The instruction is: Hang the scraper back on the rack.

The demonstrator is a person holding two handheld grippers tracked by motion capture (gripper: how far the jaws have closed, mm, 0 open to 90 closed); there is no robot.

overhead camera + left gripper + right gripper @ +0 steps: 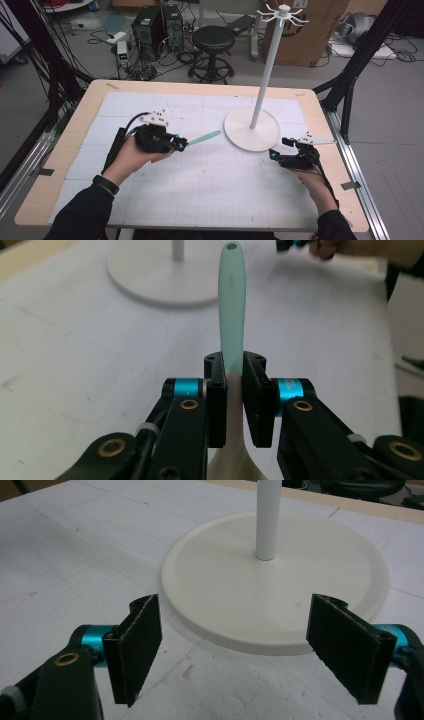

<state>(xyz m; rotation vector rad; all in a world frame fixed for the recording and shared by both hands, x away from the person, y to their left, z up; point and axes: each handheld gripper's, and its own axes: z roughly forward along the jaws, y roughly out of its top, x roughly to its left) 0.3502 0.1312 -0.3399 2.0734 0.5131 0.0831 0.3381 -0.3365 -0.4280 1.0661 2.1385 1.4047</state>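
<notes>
Clamping the mint spatula [231, 300] firmly, left hand-held gripper [233, 385] should aim its hole at a stand [251, 131] hook; right hand-held gripper [250, 647] gapes empty.

The table [65, 150] has a pale wood rim, and a white sheet [210, 180] ruled with a faint grey grid covers its top. The stand [252, 131] is white all over, base and pole alike. The spatula [232, 300] has a mint-green handle that turns cream-white toward its wider end. Both grippers, left [232, 390] and right [250, 645], are black with bright cyan collars and brass-coloured rivets. The person's sleeves [82, 215] are black.
</notes>
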